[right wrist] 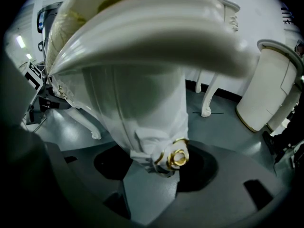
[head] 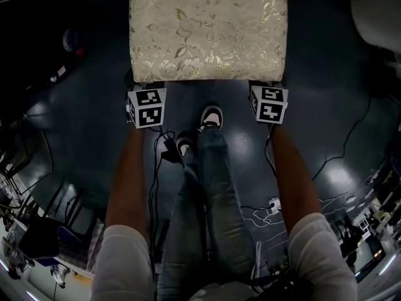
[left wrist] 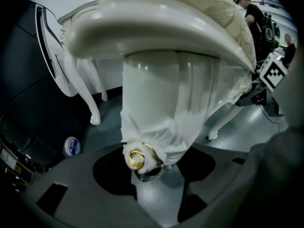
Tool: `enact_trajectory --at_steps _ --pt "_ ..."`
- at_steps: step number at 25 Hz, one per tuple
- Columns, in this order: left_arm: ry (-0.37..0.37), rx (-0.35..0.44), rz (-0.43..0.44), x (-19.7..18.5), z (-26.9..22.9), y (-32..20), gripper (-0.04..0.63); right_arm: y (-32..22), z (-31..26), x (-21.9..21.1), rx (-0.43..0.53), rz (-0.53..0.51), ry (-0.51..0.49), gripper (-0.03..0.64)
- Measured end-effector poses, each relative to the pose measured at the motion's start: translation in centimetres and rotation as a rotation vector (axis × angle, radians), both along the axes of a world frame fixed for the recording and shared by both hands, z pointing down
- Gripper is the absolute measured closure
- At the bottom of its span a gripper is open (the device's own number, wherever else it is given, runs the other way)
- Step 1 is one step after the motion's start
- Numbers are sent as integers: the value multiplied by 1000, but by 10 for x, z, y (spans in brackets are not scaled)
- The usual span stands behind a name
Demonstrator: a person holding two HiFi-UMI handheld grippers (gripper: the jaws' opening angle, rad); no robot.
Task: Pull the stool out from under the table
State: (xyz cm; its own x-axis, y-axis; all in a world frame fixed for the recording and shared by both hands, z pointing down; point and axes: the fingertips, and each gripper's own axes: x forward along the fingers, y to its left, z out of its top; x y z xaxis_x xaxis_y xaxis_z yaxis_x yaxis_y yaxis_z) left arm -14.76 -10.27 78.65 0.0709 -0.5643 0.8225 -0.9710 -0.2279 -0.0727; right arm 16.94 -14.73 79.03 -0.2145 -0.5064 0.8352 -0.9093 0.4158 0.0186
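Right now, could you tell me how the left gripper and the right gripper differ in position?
The left gripper is at the stool's near left corner, the right gripper at its near right. In the left gripper view the gold foot shows left of the jaw gap; in the right gripper view the gold foot shows right of it. Both point down, jaws apart, a white stool leg between them.
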Motion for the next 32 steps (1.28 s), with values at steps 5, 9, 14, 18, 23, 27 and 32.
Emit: enact_trajectory --at_steps 5,9,14,18,23,27,32 --pt "7 11 5 0 3 -2 337 2 1 1 5 5 6 354" --pt "7 9 3 -1 3 -2 337 1 1 -1 5 7 -1 354" --pt "8 6 1 -1 3 -2 337 2 1 -1 -1 8 -1 354" --pt "9 4 3 -1 3 -2 337 2 1 0 0 8 -1 354" --pt "17 -1 6 1 2 0 337 0 0 0 -1 -1 -7 354" --pt "43 -23 24 2 2 1 336 1 1 -2 -8 -18 -12 354" --pt "74 -50 -27 -3 -1 9 336 2 4 -1 -30 31 -36 353"
